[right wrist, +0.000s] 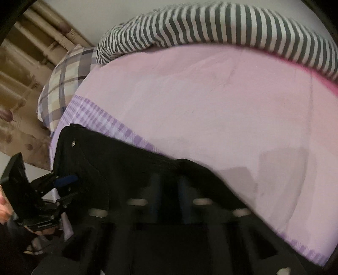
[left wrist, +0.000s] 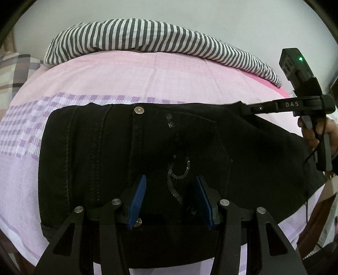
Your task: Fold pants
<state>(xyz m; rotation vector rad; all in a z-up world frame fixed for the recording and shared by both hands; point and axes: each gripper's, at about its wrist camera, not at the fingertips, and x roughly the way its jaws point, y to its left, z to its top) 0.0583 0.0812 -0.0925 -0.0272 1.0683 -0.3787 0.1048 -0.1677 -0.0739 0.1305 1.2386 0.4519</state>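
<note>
Black pants (left wrist: 147,152) with sequins and a metal button lie folded on the pink and purple bed sheet (left wrist: 126,78). My left gripper (left wrist: 171,184) is open, its blue pads (left wrist: 138,198) spread just above the pants near the waistband. My right gripper (left wrist: 243,106) reaches in from the right, its tips at the far right edge of the pants. In the blurred right wrist view the pants (right wrist: 118,169) fill the lower left; the right gripper (right wrist: 169,190) has its fingers close together over the dark fabric. The left gripper (right wrist: 63,182) shows at the left edge.
A striped grey and white duvet (left wrist: 147,36) lies along the far side of the bed. A plaid pillow (right wrist: 65,84) sits at the left end beside a curtain (right wrist: 23,69). A white wall (left wrist: 211,17) stands behind.
</note>
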